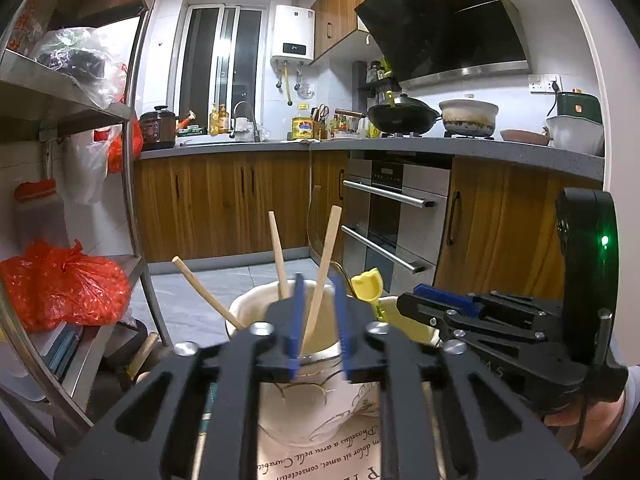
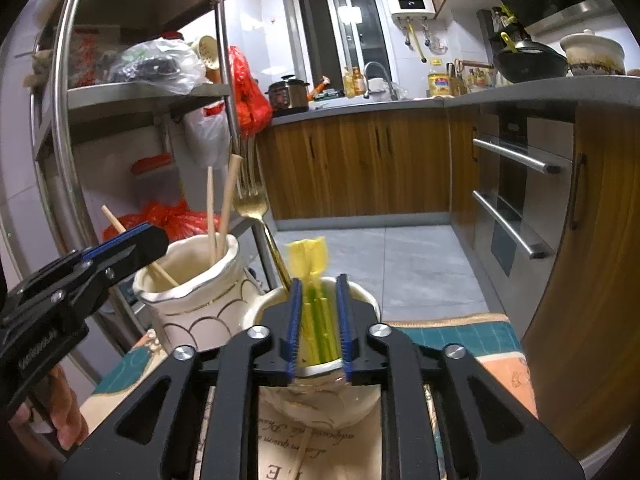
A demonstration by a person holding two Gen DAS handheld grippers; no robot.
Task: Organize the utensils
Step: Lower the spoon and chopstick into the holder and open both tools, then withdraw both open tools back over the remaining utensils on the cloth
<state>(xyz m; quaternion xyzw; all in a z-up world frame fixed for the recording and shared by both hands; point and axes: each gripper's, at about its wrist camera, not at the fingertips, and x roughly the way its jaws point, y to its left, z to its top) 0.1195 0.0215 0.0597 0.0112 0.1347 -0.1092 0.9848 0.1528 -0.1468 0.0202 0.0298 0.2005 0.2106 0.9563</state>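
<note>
A cream jar with gold lines holds three wooden chopsticks. My left gripper hovers over its rim; one chopstick leans between the blue pads with a gap on each side, so the jaws are open. A second cream jar holds a gold fork and a yellow-green plastic utensil. My right gripper straddles that utensil, its pads standing just clear of it. Each gripper shows in the other's view: the right gripper and the left gripper.
Both jars stand on a printed mat on a table. A steel shelf rack with plastic bags rises close on the left, red bags low on it. Wooden cabinets, an oven and tiled floor lie beyond.
</note>
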